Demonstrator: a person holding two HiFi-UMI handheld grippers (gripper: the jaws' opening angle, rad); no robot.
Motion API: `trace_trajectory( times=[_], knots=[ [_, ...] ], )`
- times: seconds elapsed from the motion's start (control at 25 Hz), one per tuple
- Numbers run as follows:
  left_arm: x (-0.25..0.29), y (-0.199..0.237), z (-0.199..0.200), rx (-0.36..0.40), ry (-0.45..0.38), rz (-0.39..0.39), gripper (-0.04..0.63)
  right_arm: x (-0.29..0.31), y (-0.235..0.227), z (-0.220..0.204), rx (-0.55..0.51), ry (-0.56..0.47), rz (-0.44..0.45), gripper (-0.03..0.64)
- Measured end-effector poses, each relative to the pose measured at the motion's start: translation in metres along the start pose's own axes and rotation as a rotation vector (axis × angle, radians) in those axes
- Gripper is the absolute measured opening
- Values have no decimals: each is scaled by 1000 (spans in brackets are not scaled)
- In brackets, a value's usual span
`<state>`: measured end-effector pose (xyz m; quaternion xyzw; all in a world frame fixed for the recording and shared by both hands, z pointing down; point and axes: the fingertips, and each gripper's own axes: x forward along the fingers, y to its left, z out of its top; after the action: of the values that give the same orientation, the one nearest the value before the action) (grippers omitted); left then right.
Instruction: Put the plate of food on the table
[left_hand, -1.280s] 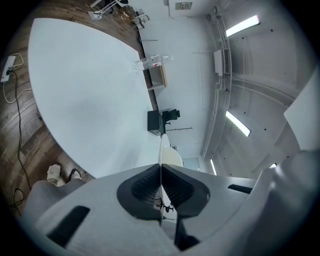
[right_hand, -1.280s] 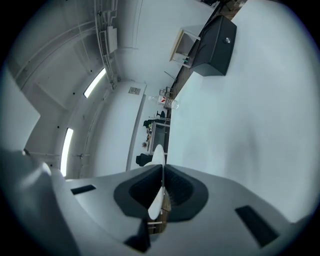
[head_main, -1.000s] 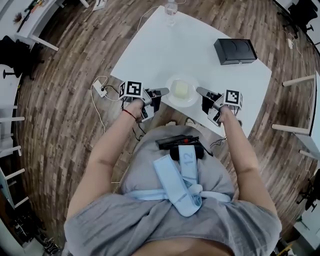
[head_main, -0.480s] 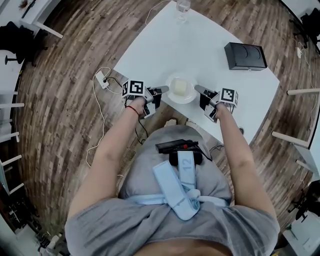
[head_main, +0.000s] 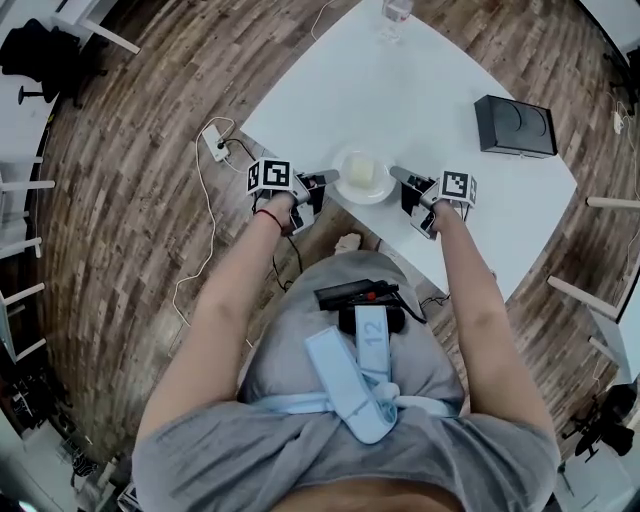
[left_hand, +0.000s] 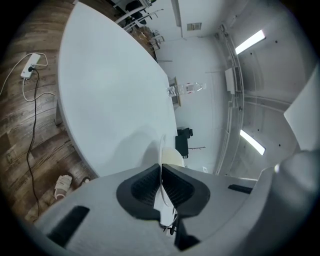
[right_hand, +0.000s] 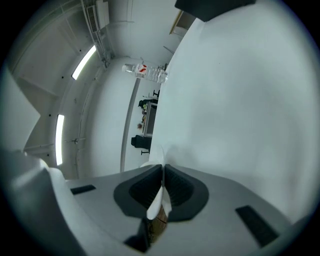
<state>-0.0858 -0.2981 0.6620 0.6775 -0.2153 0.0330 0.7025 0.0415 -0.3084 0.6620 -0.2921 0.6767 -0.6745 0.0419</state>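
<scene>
Left gripper (head_main: 328, 178) and right gripper (head_main: 397, 176) each pinch the plate (head_main: 362, 200) by its thin rim, jaws pressed tight on opposite sides. Plate with pale food (head_main: 362, 174) is at the table's (head_main: 420, 90) near edge; resting or just above, can't tell. Beyond it, bare tabletop. Black box (head_main: 515, 126) near right edge, bottle (head_main: 396, 12) at far corner.

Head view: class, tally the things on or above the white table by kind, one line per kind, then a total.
Plate of food: 1
Black box: 1
Clear bottle: 1
Grippers: 2, left gripper and right gripper
Total: 5
</scene>
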Motion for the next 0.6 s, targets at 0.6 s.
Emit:
trace_trajectory(
  times=[0.6],
  knots=[
    [1, 17, 9, -9, -55, 27, 26, 20, -13, 8, -195, 134, -184, 37]
  ],
)
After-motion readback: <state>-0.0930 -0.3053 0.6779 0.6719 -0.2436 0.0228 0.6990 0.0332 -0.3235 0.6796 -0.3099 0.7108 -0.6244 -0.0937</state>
